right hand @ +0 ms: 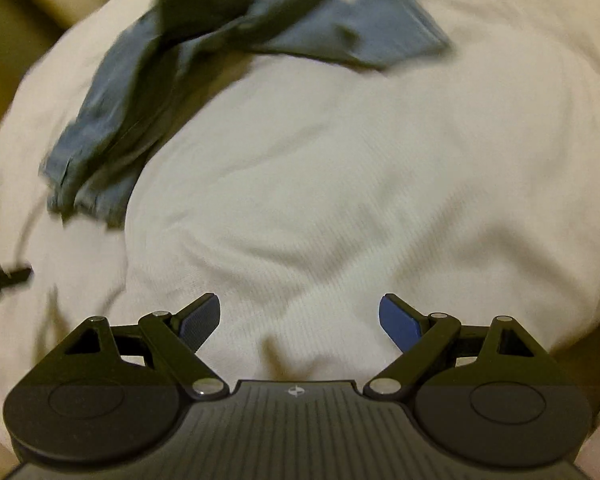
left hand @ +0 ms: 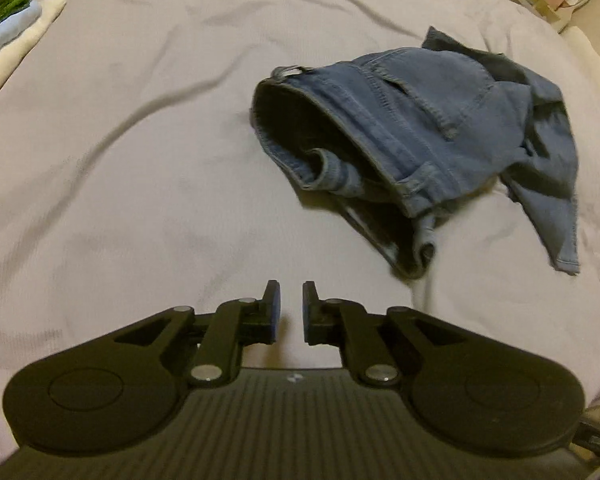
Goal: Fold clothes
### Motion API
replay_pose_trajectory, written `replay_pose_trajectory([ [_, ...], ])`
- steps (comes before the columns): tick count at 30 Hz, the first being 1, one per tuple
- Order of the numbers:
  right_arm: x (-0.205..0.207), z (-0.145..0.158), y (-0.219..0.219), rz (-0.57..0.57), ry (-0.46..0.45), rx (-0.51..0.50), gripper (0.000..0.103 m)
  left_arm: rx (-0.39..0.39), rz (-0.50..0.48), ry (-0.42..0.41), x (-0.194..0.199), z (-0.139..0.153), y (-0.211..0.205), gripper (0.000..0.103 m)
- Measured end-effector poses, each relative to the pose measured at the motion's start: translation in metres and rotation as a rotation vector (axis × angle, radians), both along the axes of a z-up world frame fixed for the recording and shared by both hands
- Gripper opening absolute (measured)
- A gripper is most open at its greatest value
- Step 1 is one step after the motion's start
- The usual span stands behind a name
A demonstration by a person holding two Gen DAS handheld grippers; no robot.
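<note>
Jeans (left hand: 420, 132) lie crumpled on the pale bedsheet (left hand: 140, 160) in the left wrist view, up and right of the left gripper (left hand: 291, 312) — its jaws nearly together, nothing between them. From the right wrist, the right gripper (right hand: 300, 320) hangs with jaws wide apart and empty over bare sheet, the blurred denim well beyond at upper left.

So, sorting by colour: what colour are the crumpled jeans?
Faded blue jeans, clearest in the left wrist view.

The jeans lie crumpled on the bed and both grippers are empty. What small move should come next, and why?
Probably bring the right gripper, jaws wide open, toward the near hem of the jeans. The jeans lie bunched on the sheet and need spreading; the left gripper is nearly shut.
</note>
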State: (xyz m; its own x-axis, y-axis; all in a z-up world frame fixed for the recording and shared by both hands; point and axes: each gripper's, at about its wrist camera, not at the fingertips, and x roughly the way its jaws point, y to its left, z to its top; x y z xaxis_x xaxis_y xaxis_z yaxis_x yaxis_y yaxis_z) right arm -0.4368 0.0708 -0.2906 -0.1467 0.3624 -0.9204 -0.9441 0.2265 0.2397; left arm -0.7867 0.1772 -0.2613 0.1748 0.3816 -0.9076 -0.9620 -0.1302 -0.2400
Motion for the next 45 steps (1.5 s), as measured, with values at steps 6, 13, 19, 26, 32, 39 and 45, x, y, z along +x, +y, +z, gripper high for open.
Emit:
replay_pose_trajectory([
  [6,-0.052,0.014,0.037,0.374,-0.204,0.058,0.089,0.021,0.058,-0.023,0.005,0.020,-0.005,0.018],
  [13,-0.076,0.016,0.090,0.718,-0.310,0.131,0.079,0.011,0.172,-0.004,0.025,0.023,-0.008,0.022],
  [19,-0.080,0.023,0.117,1.024,-0.405,0.246,0.058,0.006,0.327,0.005,0.040,0.025,-0.006,0.024],
  [26,-0.121,0.023,0.143,1.165,-0.379,0.334,0.061,-0.003,0.331,0.010,0.023,0.018,0.011,0.027],
  [32,-0.189,0.012,0.156,1.205,-0.388,0.391,0.061,-0.057,0.310,-0.069,-0.007,-0.016,0.040,0.027],
  [39,-0.255,-0.041,0.160,1.276,-0.623,0.435,0.055,-0.093,0.261,-0.098,-0.037,-0.039,0.065,0.027],
  [45,-0.239,-0.020,0.201,1.028,-0.520,0.336,0.027,-0.103,0.211,-0.088,-0.047,-0.038,0.072,0.028],
])
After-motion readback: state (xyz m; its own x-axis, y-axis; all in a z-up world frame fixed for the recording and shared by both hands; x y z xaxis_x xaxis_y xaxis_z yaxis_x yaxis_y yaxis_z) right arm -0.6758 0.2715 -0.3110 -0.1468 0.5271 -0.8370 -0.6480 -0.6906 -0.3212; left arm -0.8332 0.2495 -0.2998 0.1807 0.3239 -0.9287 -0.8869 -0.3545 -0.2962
